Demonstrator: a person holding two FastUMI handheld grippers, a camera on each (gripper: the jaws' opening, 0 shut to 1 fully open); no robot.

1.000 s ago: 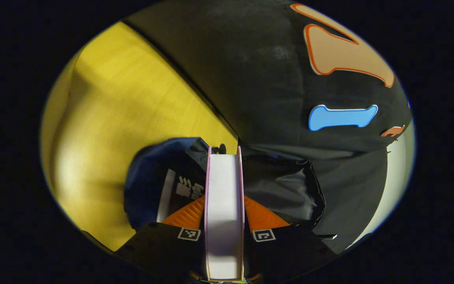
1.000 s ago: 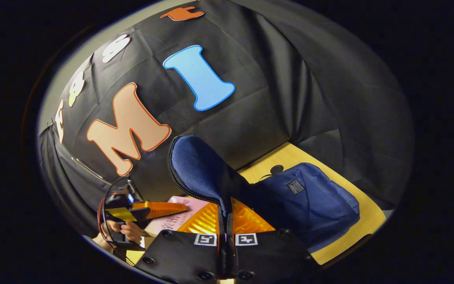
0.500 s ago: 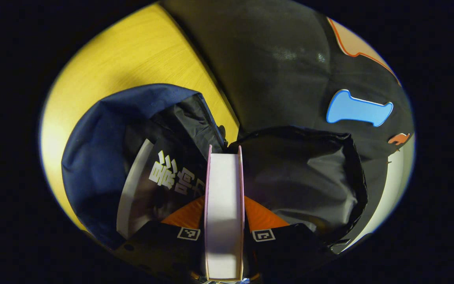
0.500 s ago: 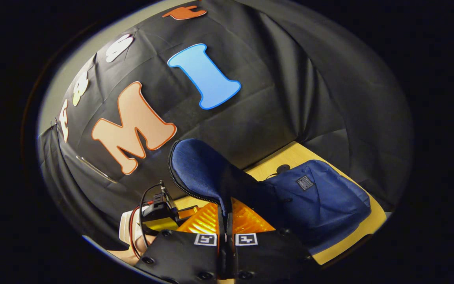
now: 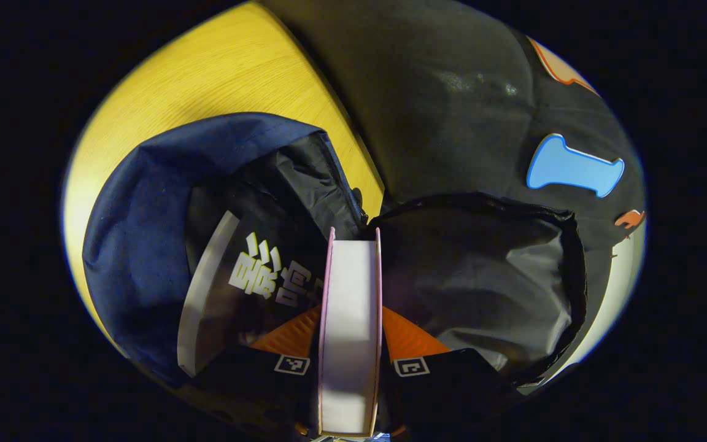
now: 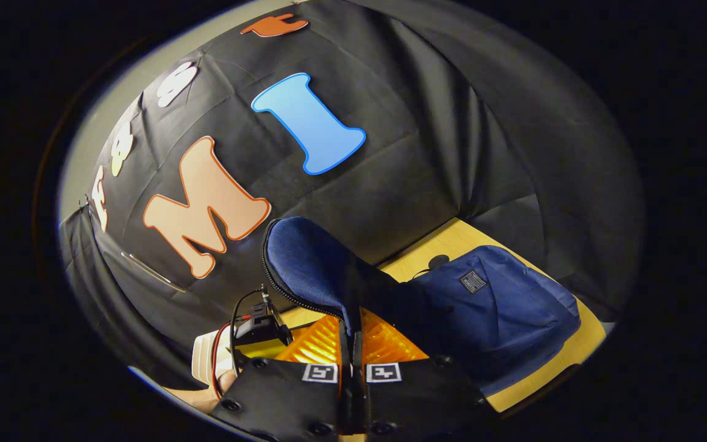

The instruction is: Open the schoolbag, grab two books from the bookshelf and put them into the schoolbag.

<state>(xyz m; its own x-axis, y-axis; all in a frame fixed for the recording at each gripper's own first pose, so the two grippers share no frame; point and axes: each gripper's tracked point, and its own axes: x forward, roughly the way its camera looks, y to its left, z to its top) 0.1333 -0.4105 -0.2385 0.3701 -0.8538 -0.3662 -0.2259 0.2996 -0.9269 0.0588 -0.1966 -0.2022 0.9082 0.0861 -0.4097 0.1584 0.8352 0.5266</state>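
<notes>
Schoolbag: the blue schoolbag [image 6: 501, 319] lies on the yellow wooden table [image 5: 231, 73], unzipped, its black lining [image 5: 482, 276] showing
Flap: the right gripper [image 6: 352, 344] is squeezed tight on the bag's blue flap [image 6: 310, 264] and holds it up
Book inside: a dark book [image 5: 249, 288] with white writing sits in the bag's mouth
Pink book: the left gripper [image 5: 351, 350] pinches a pink-edged book [image 5: 351, 319] between both fingers, just above the opening, right beside the dark book
Around: black cloth wall [image 6: 427, 141] behind; a hand [image 6: 206, 393] holds the left gripper low down in the right gripper view
</notes>
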